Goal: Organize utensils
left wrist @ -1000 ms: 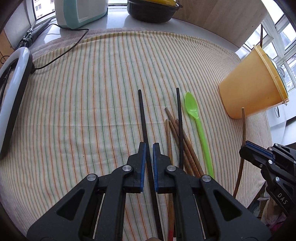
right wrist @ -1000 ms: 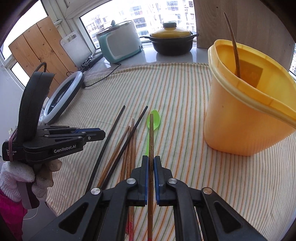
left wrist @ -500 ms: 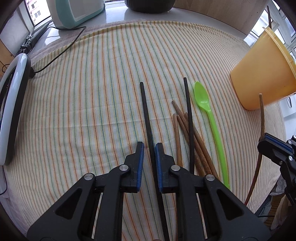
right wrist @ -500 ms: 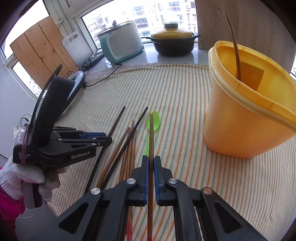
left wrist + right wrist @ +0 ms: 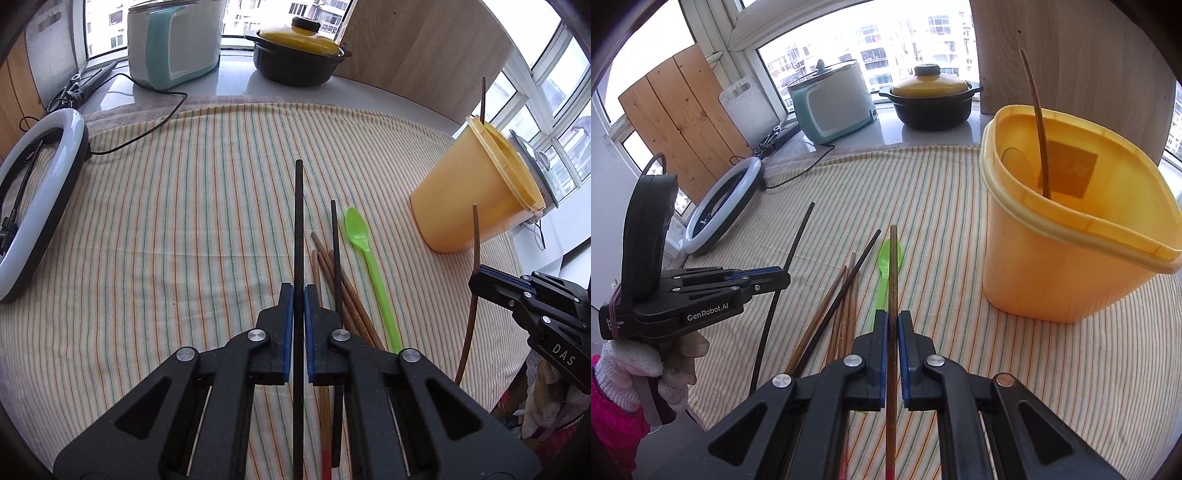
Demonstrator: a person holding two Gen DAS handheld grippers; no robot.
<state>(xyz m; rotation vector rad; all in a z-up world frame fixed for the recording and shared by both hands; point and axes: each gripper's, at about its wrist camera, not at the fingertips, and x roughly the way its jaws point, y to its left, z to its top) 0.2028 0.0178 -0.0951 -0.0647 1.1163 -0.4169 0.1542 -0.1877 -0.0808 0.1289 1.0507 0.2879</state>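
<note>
Pinching a black stick (image 5: 298, 221), the left gripper (image 5: 299, 295) has its blue pads tight on both sides of it. These jaws have just been closing, with the stick between them. The stick points up off the cloth (image 5: 166, 221). The right gripper (image 5: 892, 321) squeezes a brown stick (image 5: 893, 266) the same way, jaws shut on it, tip out over the green spoon (image 5: 886, 266).

Under both grippers, more sticks lie in a loose pile (image 5: 332, 273) on the cloth, brown ones and one black one. The spoon lies just beside the pile, on the side nearer the yellow cup (image 5: 1063, 236). The cup stands upright on the cloth, well apart from the pile, with one brown stick leaning inside it. A ring light (image 5: 33, 206) lies on the cloth's far edge from the cup. A hand (image 5: 665, 362) in a white glove holds the left gripper.
</note>
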